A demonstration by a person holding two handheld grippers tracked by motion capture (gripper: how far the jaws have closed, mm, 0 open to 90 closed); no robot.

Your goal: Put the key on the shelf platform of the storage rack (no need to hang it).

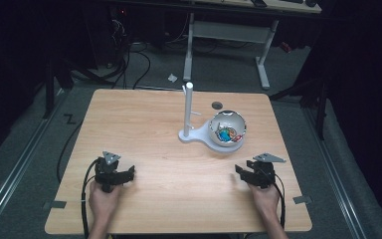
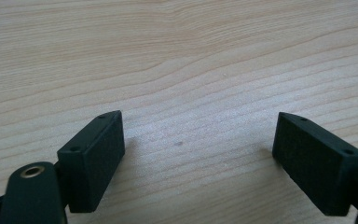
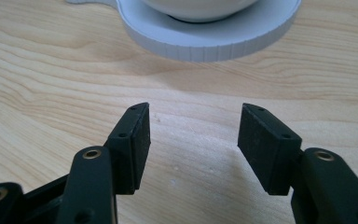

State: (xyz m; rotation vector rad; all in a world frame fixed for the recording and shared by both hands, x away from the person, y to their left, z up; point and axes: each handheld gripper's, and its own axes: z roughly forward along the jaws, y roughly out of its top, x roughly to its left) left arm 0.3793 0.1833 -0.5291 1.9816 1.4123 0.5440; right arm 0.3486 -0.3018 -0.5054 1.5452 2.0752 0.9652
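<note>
A white bowl (image 1: 228,128) holding small colourful items sits on the round part of a white stand base (image 1: 223,146), beside an upright white post (image 1: 188,109). The base's rim (image 3: 205,44) lies just ahead of my right gripper (image 3: 193,123), whose jaws stand open over bare wood. In the high view my right gripper (image 1: 248,172) rests near the table's front right, held by a hand. My left gripper (image 1: 122,173) rests at the front left, held by the other hand. Its jaws are wide apart, left gripper (image 2: 198,135), with nothing between them.
The wooden table (image 1: 144,129) has a small dark round hole (image 1: 217,105) near its far edge. Beyond the table stand a white desk frame (image 1: 229,35) and cables on a grey floor. Metal tabs (image 1: 302,199) stick out at the table's front corners.
</note>
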